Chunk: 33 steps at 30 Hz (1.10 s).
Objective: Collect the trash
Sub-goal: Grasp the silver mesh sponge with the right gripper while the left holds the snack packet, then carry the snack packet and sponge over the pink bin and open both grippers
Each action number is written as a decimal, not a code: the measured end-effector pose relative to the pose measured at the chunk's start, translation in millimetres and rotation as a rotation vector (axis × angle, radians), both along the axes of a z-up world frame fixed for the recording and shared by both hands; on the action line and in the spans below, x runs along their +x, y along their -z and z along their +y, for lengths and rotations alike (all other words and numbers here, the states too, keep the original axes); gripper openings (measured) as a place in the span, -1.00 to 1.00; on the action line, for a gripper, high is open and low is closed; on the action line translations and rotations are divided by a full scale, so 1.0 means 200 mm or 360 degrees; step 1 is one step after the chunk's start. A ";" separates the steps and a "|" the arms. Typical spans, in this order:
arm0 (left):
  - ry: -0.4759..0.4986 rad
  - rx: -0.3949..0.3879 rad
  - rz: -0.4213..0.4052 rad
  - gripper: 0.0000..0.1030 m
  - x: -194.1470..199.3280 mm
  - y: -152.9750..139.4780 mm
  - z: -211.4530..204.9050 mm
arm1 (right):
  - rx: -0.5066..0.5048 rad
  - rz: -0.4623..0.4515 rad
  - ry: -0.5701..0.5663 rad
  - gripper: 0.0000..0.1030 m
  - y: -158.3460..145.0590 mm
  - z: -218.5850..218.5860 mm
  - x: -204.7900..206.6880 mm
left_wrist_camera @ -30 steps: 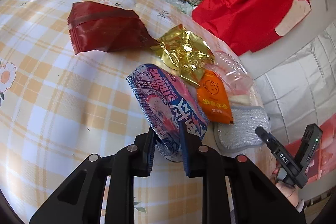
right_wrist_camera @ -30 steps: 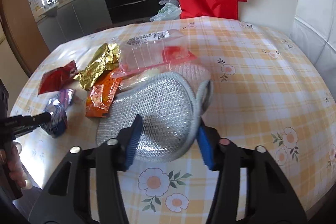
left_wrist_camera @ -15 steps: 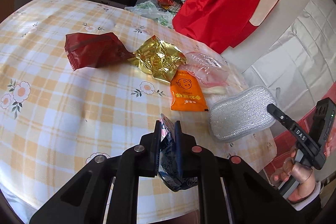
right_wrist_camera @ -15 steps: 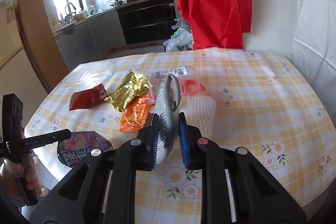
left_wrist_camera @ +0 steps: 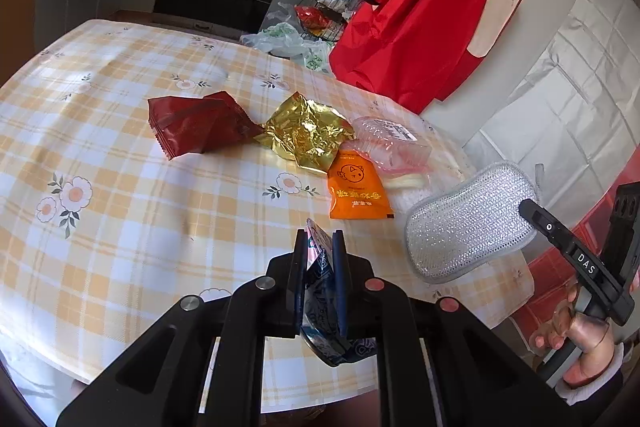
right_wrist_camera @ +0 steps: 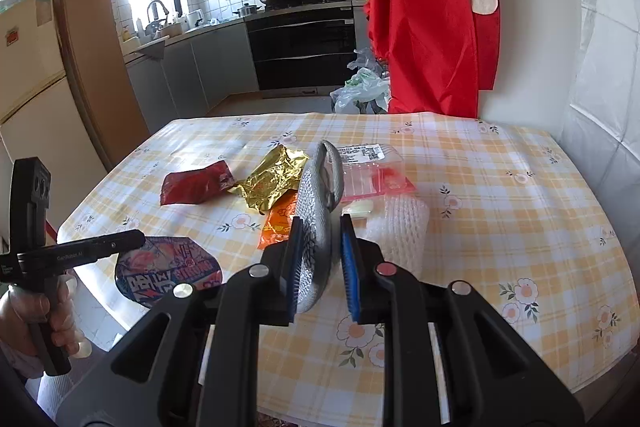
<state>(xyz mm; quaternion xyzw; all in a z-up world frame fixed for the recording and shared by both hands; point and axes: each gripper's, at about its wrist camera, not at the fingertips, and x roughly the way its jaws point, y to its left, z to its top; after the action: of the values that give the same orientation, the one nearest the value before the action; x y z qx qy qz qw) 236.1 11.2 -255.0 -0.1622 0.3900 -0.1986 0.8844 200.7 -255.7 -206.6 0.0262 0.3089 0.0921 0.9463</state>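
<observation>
Left claw (left_wrist_camera: 319, 255): closed on the blue lid (left_wrist_camera: 320, 267), a printed foil cup lid pinched edge-on so it hangs folded between the pads; lifted clear of the worktop (left_wrist_camera: 120, 227), at its near edge.
Right claw (right_wrist_camera: 320, 247): gripping the scrubber (right_wrist_camera: 316, 219), a silver mesh pad, held on edge between the blue pads; the right pad looks slightly apart from it, so the hold may be light. Raised above the worktop.
Why held this way: both items are thin and limp; an edge pinch gives the pads two faces to press on, and lifting lets each one be carried off without dragging the rest.
Trash on the worktop: red packet (left_wrist_camera: 196, 123), gold foil (left_wrist_camera: 308, 137) touching it, orange sachet (left_wrist_camera: 356, 187) just beside the foil, clear tray (left_wrist_camera: 392, 143) behind, white foam net (right_wrist_camera: 400, 227) near the tray.
Bin: not in view in either picture.
Stage (judgement): two items in hand, five left; next move is likely a carry to a bin off-frame.
Risk (judgement): scrubber may slip if the right grip is loose; it may not be trash at all.
</observation>
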 end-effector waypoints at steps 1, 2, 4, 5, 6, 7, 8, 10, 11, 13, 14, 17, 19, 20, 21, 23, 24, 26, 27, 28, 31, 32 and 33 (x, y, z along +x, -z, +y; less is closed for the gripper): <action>-0.0002 0.0001 -0.0011 -0.76 -0.01 -0.02 0.01 | -0.0002 0.0000 -0.0007 -0.59 -0.01 0.01 -0.01; -0.0005 0.0001 -0.0019 -0.76 -0.02 -0.03 0.01 | -0.0005 -0.0004 -0.0012 -0.59 -0.01 0.01 -0.02; -0.0012 -0.0001 -0.0039 -0.76 -0.05 -0.06 0.03 | -0.0005 -0.0010 -0.0020 -0.59 -0.03 0.02 -0.03; -0.0016 -0.0001 -0.0048 -0.76 -0.06 -0.08 0.04 | -0.0004 -0.0013 -0.0024 -0.59 -0.03 0.03 -0.05; -0.0019 -0.0002 -0.0056 -0.76 -0.08 -0.09 0.04 | -0.0002 -0.0018 -0.0031 -0.59 -0.04 0.04 -0.06; -0.0022 -0.0001 -0.0063 -0.76 -0.09 -0.11 0.05 | -0.0002 -0.0022 -0.0037 -0.59 -0.05 0.04 -0.07; -0.0027 -0.0001 -0.0070 -0.76 -0.11 -0.12 0.06 | -0.0002 -0.0025 -0.0046 -0.59 -0.06 0.05 -0.08; -0.0034 0.0001 -0.0082 -0.76 -0.14 -0.15 0.07 | -0.0001 -0.0031 -0.0063 -0.59 -0.07 0.06 -0.10; -0.0037 0.0002 -0.0087 -0.76 -0.16 -0.16 0.08 | -0.0002 -0.0034 -0.0072 -0.59 -0.08 0.07 -0.12; -0.0043 0.0004 -0.0101 -0.76 -0.19 -0.19 0.09 | -0.0003 -0.0044 -0.0087 -0.59 -0.10 0.08 -0.14; -0.0046 0.0005 -0.0108 -0.76 -0.20 -0.20 0.09 | -0.0003 -0.0046 -0.0095 -0.59 -0.11 0.09 -0.16; -0.0053 0.0005 -0.0125 -0.76 -0.25 -0.24 0.11 | -0.0005 -0.0053 -0.0114 -0.59 -0.13 0.10 -0.20; -0.0055 0.0008 -0.0140 -0.76 -0.28 -0.27 0.11 | -0.0007 -0.0054 -0.0130 -0.59 -0.15 0.11 -0.24; -0.0058 0.0011 -0.0146 -0.76 -0.30 -0.28 0.12 | -0.0008 -0.0053 -0.0139 -0.59 -0.15 0.11 -0.25; -0.0060 0.0011 -0.0151 -0.76 -0.32 -0.29 0.12 | -0.0010 -0.0052 -0.0149 -0.59 -0.16 0.11 -0.27; -0.0066 0.0009 -0.0168 -0.76 -0.35 -0.32 0.13 | -0.0007 -0.0043 -0.0176 -0.59 -0.18 0.12 -0.31; -0.0067 0.0008 -0.0179 -0.76 -0.37 -0.34 0.13 | -0.0006 -0.0039 -0.0187 -0.59 -0.18 0.12 -0.32; -0.0070 0.0006 -0.0200 -0.76 -0.41 -0.37 0.14 | -0.0007 -0.0026 -0.0211 -0.59 -0.19 0.12 -0.36; -0.0071 0.0004 -0.0210 -0.76 -0.44 -0.38 0.14 | -0.0003 -0.0016 -0.0223 -0.59 -0.19 0.13 -0.38; -0.0071 0.0004 -0.0219 -0.76 -0.46 -0.40 0.14 | 0.0004 -0.0001 -0.0237 -0.59 -0.19 0.13 -0.40; -0.0070 0.0000 -0.0245 -0.76 -0.53 -0.43 0.15 | 0.0004 0.0056 -0.0292 -0.59 -0.18 0.16 -0.46; -0.0070 -0.0003 -0.0250 -0.76 -0.55 -0.44 0.15 | -0.0005 0.0072 -0.0310 -0.59 -0.17 0.17 -0.48; -0.0070 -0.0008 -0.0254 -0.76 -0.57 -0.45 0.15 | -0.0015 0.0091 -0.0328 -0.59 -0.16 0.19 -0.51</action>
<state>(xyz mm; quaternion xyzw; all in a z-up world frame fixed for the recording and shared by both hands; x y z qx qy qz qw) 122.3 41.1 -165.1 -0.1567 0.3142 -0.1925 0.9163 99.1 -217.3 -174.1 -0.0075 0.3373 0.1868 0.9226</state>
